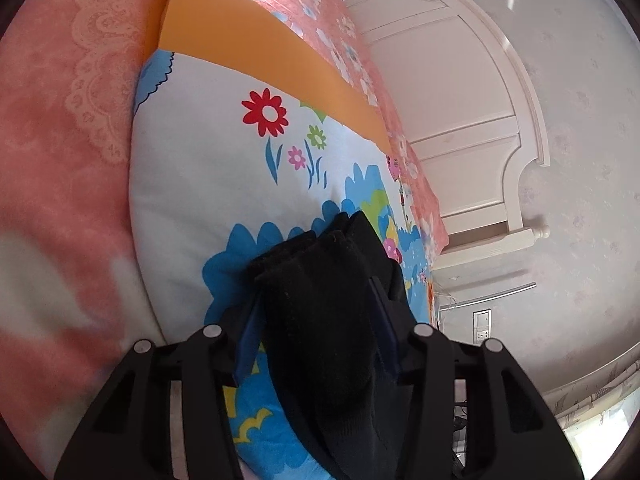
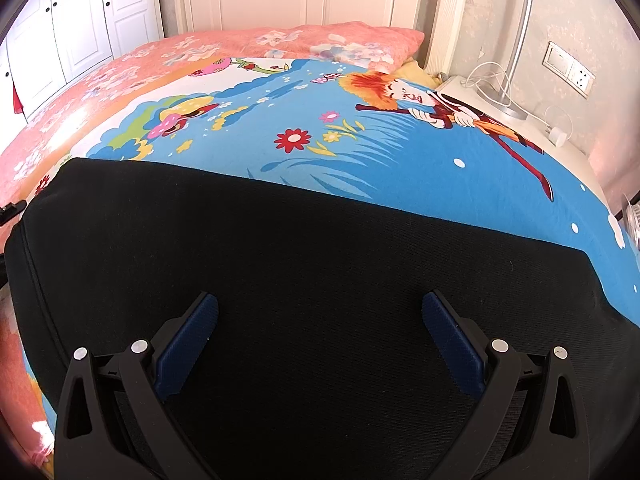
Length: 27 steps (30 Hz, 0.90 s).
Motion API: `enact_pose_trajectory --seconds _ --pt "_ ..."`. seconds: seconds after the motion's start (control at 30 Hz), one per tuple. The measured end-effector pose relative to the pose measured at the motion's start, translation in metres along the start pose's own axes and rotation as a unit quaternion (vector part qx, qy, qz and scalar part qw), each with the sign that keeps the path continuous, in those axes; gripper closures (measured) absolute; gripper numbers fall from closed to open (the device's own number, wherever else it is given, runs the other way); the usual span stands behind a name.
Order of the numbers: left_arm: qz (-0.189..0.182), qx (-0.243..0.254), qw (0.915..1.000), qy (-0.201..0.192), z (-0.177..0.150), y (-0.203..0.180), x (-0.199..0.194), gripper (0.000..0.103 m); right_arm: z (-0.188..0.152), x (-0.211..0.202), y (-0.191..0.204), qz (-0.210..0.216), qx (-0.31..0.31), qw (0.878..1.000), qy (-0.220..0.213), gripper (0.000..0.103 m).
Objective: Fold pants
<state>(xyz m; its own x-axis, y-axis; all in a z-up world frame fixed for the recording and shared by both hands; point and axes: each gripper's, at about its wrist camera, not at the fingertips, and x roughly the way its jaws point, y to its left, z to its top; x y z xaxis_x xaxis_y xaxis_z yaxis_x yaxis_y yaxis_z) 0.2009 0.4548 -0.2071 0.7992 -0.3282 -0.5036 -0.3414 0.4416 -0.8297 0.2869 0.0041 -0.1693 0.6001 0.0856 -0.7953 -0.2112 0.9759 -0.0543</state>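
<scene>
1. The left gripper point(image 1: 316, 312) is half-closed, its blue pads clamping a thick bunch of the black pants point(image 1: 332, 320).
2. The right gripper point(image 2: 320, 344) stands released, jaws wide above the pants point(image 2: 280, 248).
3. Soft knit pants lie flat on the cartoon-print bedsheet point(image 2: 400, 184), pink pillow point(image 2: 340, 44) at twelve o'clock.

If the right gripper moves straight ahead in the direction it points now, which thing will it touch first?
Most likely the black fabric pants. The right gripper points down at them with open jaws, and the cloth fills the space ahead. How near it is remains unclear.
</scene>
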Motion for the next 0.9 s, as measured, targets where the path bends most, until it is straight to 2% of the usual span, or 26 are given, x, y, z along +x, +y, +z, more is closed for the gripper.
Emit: enact_pose_trajectory --seconds 0.07,0.13,0.17,0.2,0.27,0.37,0.5,0.53,0.57,0.6,0.63,0.67,0.73,0.83,0.9 --pt "0.013 0.007 0.9999 0.003 0.002 0.001 -0.001 0.071 0.0 0.0 0.0 0.0 0.0 1.0 -0.001 0.005" --pt "0.005 0.009 0.9999 0.004 0.002 0.004 -0.002 0.071 0.0 0.0 0.0 -0.001 -0.001 1.0 -0.001 0.005" --pt "0.0 0.007 1.0 0.004 0.002 0.006 -0.003 0.07 0.0 -0.001 0.0 0.0 0.0 1.0 -0.001 0.005" --pt "-0.006 0.006 1.0 0.004 0.002 0.007 -0.003 0.06 0.0 0.0 0.0 0.0 0.0 1.0 -0.001 0.005" --pt "-0.02 0.013 0.9997 0.004 -0.003 0.006 -0.008 0.052 0.0 0.0 0.0 0.001 0.0 1.0 0.0 0.005" --pt "-0.008 0.061 0.998 0.018 -0.016 -0.009 -0.007 0.048 0.0 0.0 0.0 0.001 0.001 1.0 -0.001 0.005" --pt "-0.008 0.06 0.9978 0.026 -0.012 -0.008 0.004 0.048 0.0 0.0 0.0 0.001 0.001 1.0 -0.001 0.005" --pt "-0.007 0.055 0.9981 0.026 -0.009 -0.008 0.006 0.05 0.0 0.001 0.0 0.001 0.001 1.0 0.0 0.005" --pt "0.001 0.054 0.9982 0.028 -0.006 -0.009 0.009 0.057 0.0 0.0 0.0 0.001 0.001 1.0 0.0 0.005" --pt "0.012 0.053 0.998 0.032 -0.004 -0.009 0.013 0.069 0.0 0.0 -0.001 0.001 0.001 1.0 -0.001 0.005" --pt "0.018 0.05 0.998 0.033 -0.002 -0.008 0.016 0.072 0.0 0.0 0.0 0.001 0.001 1.0 -0.001 0.005" --pt "0.013 0.047 0.9983 0.033 0.001 -0.007 0.016 0.083 0.0 0.0 -0.001 0.001 0.001 1.0 -0.001 0.005" --pt "0.01 0.052 0.9983 0.023 0.001 -0.013 0.009 0.087 0.0 0.0 0.0 -0.001 0.0 1.0 -0.002 0.005" --pt "0.042 0.129 0.9907 -0.011 -0.012 -0.054 -0.012 0.088 0.0 -0.001 0.001 0.0 0.0 1.0 -0.002 0.005" --pt "0.083 0.215 0.9723 -0.039 -0.034 -0.1 -0.023 0.089 -0.001 -0.011 -0.006 -0.004 0.019 1.0 -0.017 0.005"
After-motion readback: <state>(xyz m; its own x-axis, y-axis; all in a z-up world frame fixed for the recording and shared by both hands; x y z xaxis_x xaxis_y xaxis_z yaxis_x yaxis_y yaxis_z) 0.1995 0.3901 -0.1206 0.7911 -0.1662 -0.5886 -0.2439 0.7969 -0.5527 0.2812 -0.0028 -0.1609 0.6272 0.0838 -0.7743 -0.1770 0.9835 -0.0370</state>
